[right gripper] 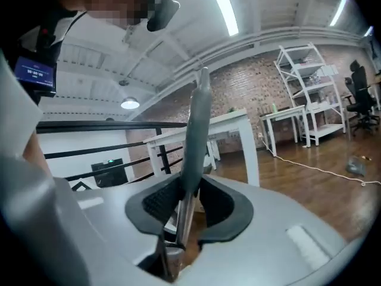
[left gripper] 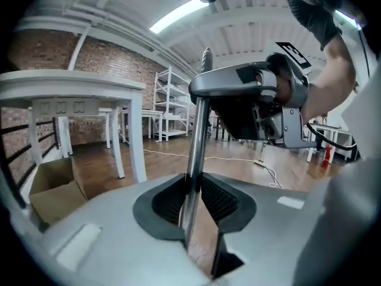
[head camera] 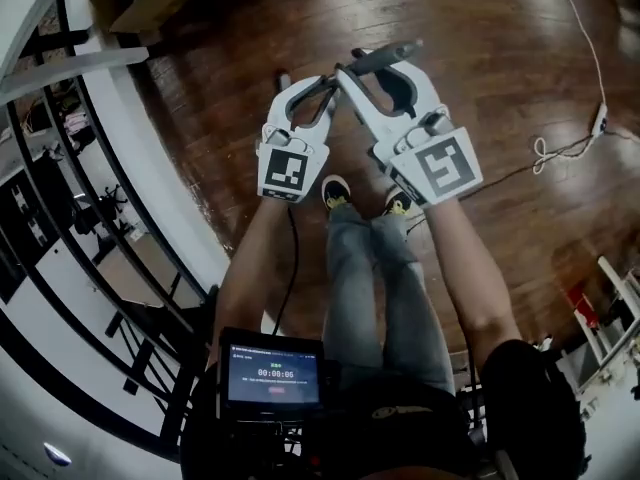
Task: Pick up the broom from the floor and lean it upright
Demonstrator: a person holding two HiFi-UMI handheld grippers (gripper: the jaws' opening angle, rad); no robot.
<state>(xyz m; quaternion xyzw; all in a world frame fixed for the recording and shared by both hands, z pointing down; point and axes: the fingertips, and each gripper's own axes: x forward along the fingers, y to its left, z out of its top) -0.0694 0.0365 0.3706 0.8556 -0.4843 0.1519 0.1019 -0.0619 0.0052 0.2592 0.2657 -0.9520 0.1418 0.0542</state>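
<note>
The broom's handle stands nearly upright between both grippers; its head is hidden. From the head view I look down on its grey top grip point(head camera: 386, 57). My left gripper point(head camera: 330, 81) is shut on the bare metal pole point(left gripper: 194, 154), which runs up between its black pads point(left gripper: 225, 200). Just above it, my right gripper point(head camera: 366, 74) is shut on the grey grip point(right gripper: 195, 130); the left gripper view shows that right gripper point(left gripper: 271, 97) clamped high on the handle. Both grippers are held in front of the person, well above the wooden floor point(head camera: 480, 58).
A black railing point(head camera: 60, 218) and white ledge run along the left. A cardboard box point(left gripper: 50, 189) sits by a white table point(left gripper: 77, 88). A white power strip with cable point(head camera: 600, 118) lies on the floor at right. The person's feet point(head camera: 336, 192) are below the grippers.
</note>
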